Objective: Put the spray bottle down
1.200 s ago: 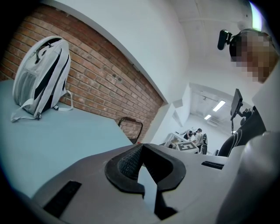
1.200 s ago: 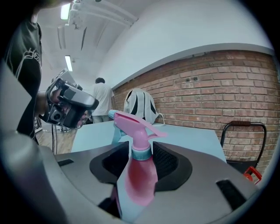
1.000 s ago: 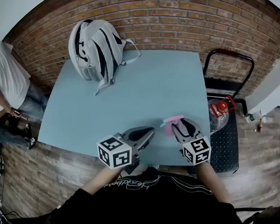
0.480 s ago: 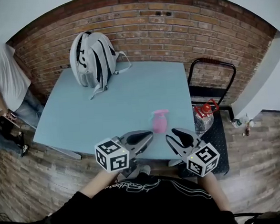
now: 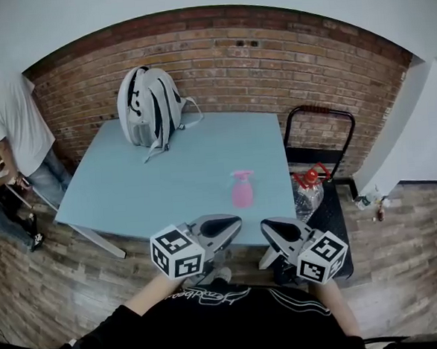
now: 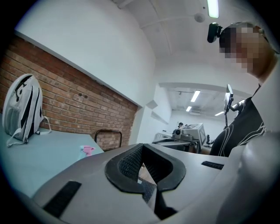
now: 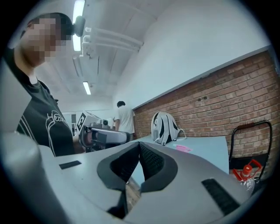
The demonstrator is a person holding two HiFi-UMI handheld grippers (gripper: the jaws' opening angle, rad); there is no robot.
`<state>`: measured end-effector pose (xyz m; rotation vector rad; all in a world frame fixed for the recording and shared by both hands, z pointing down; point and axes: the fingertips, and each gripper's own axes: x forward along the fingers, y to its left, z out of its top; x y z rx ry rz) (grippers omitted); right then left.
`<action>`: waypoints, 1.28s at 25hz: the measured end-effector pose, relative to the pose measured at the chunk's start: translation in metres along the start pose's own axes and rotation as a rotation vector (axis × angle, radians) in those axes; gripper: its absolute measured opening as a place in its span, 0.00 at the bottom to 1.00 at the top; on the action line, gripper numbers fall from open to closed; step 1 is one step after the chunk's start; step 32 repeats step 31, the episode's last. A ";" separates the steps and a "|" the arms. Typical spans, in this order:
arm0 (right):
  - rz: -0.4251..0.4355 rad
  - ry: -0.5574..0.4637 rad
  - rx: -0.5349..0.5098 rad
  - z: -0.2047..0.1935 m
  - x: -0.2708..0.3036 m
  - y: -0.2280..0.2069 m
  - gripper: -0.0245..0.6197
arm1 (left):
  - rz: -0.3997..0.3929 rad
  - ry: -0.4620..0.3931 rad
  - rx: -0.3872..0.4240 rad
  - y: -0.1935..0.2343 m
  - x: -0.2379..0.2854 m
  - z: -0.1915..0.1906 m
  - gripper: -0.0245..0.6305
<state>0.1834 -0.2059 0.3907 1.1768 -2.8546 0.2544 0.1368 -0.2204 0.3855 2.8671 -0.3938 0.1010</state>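
**Spray bottle down on the table, both grippers clear of it**

Closest in, the wearer's black top (image 5: 214, 319) fills the bottom of the head view, on the near side of the table (image 5: 181, 172). Out of it come both tools, side by side at the table's near edge.

The left gripper (image 5: 235, 222) has its jaws closed together, pads meeting at the tips, and its own view shows nothing pinched between them. The right gripper (image 5: 265, 227) has just been closing its jaws. They are pressed tip to tip now, and nothing sits between them either.

On to the table, and there is the pink spray bottle (image 5: 242, 189)! It stands upright on the pale blue top, toward the table's near right part, apart from both grippers and touched by neither. The left gripper view catches it as a small pink shape on the table top.

At the table's far left corner a white and black backpack (image 5: 148, 105) stands upright.

Off the table's right side sits a black trolley (image 5: 334, 221), with a clear bottle with a red cap (image 5: 307, 190) on its platform. Off the table's left side stands a person in a white shirt (image 5: 9, 117).

Behind the table runs a brick wall (image 5: 270, 54).
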 end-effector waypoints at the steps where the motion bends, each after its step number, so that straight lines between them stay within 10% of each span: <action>1: 0.002 -0.006 0.013 0.000 -0.002 0.002 0.06 | -0.005 0.001 0.006 -0.005 -0.001 0.001 0.05; 32: -0.008 -0.025 0.036 0.001 -0.016 0.018 0.06 | -0.054 0.030 0.033 -0.038 -0.003 0.002 0.05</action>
